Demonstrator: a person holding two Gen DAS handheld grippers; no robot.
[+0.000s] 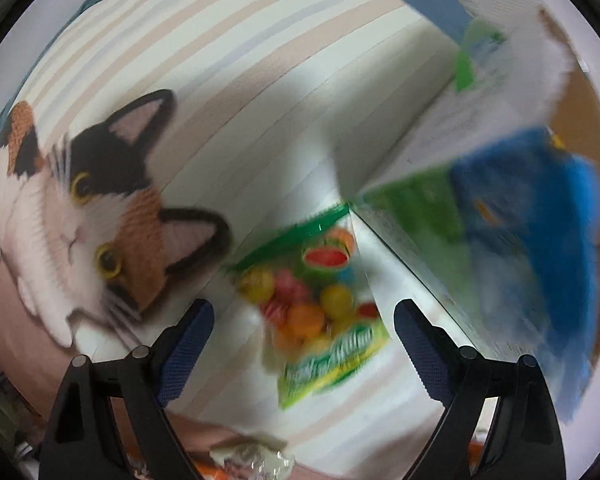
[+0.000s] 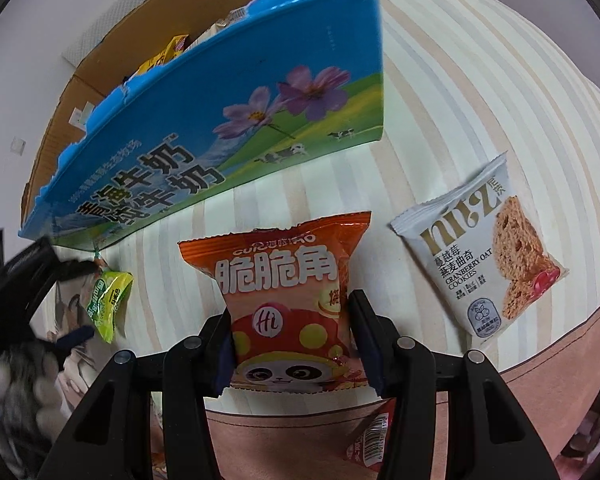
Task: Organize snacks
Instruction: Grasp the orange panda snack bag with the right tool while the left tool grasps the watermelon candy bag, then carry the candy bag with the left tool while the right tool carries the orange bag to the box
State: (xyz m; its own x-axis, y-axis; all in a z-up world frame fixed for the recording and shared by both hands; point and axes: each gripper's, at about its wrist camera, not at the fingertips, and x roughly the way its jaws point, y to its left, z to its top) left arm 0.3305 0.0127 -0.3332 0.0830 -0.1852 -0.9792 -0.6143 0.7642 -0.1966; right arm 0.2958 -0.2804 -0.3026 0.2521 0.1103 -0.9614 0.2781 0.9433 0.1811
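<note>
The right hand-held gripper [image 2: 292,340] pinched an orange snack packet [image 2: 284,280]; the left hand-held gripper [image 1: 304,316] stood spread over a blurred, perhaps candy, bag [image 1: 316,300] on the striped blanket [image 1: 220,60].

Between your right jaws sits the crisp packet [image 2: 288,300], lying on the striped cloth [image 2: 480,100]. The cookie packet [image 2: 480,256] lies to the right of those jaws, apart from the crisp packet. Ahead and to the left stands the milk carton box [image 2: 228,132], with snacks inside it. The candy bag [image 1: 312,300] lies between and just ahead of your left jaws, with the box wall to its right and the cat picture [image 1: 80,220] to the left.
</note>
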